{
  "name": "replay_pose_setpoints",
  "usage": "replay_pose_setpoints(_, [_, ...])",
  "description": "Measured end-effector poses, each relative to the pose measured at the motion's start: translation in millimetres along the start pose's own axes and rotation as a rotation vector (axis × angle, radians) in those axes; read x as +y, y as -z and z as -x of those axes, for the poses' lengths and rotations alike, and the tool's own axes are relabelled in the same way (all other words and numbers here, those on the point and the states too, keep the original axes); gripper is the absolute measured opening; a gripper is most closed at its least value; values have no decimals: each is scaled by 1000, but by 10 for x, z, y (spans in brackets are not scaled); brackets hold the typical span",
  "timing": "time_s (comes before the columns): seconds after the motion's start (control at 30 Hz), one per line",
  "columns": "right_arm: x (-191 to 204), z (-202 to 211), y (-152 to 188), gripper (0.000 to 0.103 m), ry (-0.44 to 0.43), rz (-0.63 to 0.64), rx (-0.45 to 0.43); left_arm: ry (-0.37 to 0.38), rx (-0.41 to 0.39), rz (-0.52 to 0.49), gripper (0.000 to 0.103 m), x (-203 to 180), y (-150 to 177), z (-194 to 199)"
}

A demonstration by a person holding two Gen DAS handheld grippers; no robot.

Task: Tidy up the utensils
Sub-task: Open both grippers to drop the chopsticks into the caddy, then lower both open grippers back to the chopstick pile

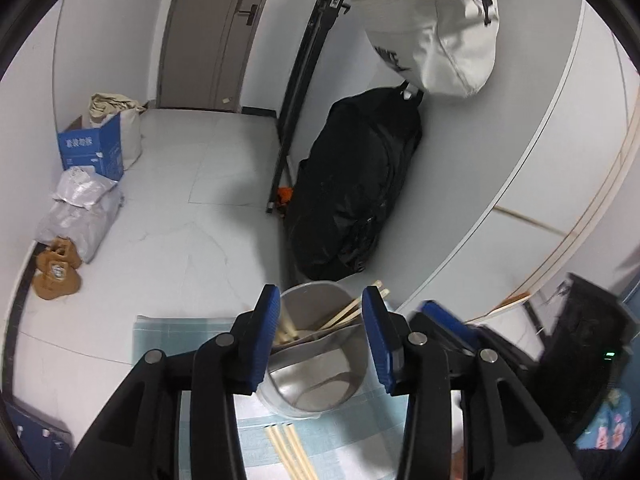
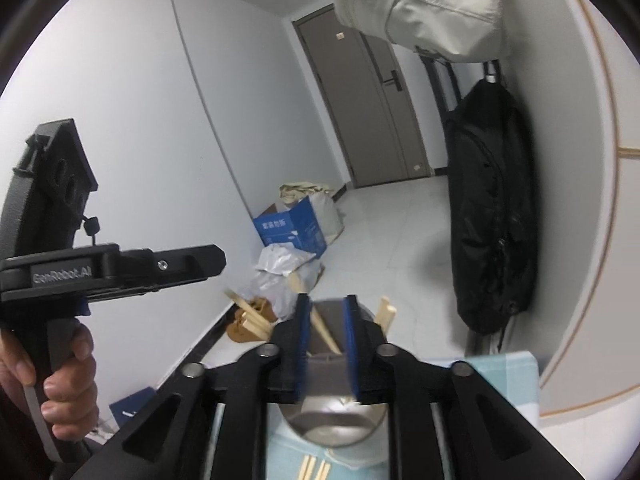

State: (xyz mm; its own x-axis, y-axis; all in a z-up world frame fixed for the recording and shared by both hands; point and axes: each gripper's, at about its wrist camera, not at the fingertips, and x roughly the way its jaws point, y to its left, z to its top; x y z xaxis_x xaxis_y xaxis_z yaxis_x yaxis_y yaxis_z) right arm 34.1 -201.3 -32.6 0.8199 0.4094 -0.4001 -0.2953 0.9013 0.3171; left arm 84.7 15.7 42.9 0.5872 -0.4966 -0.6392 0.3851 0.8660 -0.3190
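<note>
Loose chopsticks (image 1: 290, 450) nearest lens, flat on pale blue-checked cloth (image 1: 256, 428), just short of grey utensil holder (image 1: 320, 404). Holder upright on cloth, split into compartments; more chopsticks (image 1: 352, 308) leaning in far compartment, tips over rim. Left gripper (image 1: 320, 328) poised over holder, blue pads (image 1: 378, 340) apart, nothing between them. Right gripper (image 2: 326, 344) also over holder (image 2: 336, 424), jaws parted, gripping nothing, one chopstick (image 2: 326, 334) visible beyond gap. Hand (image 2: 60, 376) on left gripper's handle. Black bag (image 1: 356, 184) against wall, blue box (image 1: 94, 152) across floor.
</note>
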Motion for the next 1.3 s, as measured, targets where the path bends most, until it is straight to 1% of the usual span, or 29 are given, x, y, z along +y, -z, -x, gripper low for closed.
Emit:
replay_pose_setpoints(0.07, [-14,107,41,34,2,-18,-6,-17,6,2,37,2,22,20])
replay_pose_setpoints(0.13, [-34,198,86,35,10,-26,-10,-32,-16,30,37,13,57,104])
replay_pose_setpoints(0.17, [-42,242,111,37,15,-29,-9,-36,-28,41,38,22,78,145])
replay_pose_setpoints(0.2, [-52,293,141,42,17,-33,-11,-44,-41,51,44,23,112,192])
replay_pose_setpoints(0.27, [-55,376,176,49,21,-42,-18,-71,-65,54,52,8,180,266])
replay_pose_setpoints(0.33, [-53,443,212,54,22,-45,-25,-119,-87,39,52,-44,253,345])
replay_pose_setpoints(0.4, [-42,504,247,65,19,-49,-33,-152,-109,35,53,-89,306,403])
replay_pose_setpoints(0.43, [-37,533,257,67,20,-52,-39,-165,-123,32,54,-112,345,443])
replay_pose_setpoints(0.47, [-33,558,275,69,19,-55,-44,-178,-133,32,59,-118,370,468])
replay_pose_setpoints(0.5, [-26,582,294,71,18,-56,-48,-196,-146,33,68,-138,411,498])
replay_pose_setpoints(0.53, [-19,602,313,73,16,-56,-49,-209,-161,31,71,-153,452,525])
replay_pose_setpoints(0.6, [-8,634,361,81,17,-57,-57,-230,-184,18,73,-188,516,550])
replay_pose_setpoints(0.7, [22,697,436,85,23,-59,-63,-262,-184,0,74,-215,631,537])
replay_pose_setpoints(0.8, [37,715,509,89,31,-66,-49,-279,-175,0,74,-195,721,502])
replay_pose_setpoints(1.03, [109,733,624,99,38,-45,-27,-298,-137,21,76,-64,952,369])
replay_pose_setpoints(1.13, [150,683,696,99,47,-22,2,-309,-125,43,76,27,1043,304])
replay_pose_setpoints(1.3, [203,488,832,99,73,22,89,-335,-100,70,76,183,1156,154])
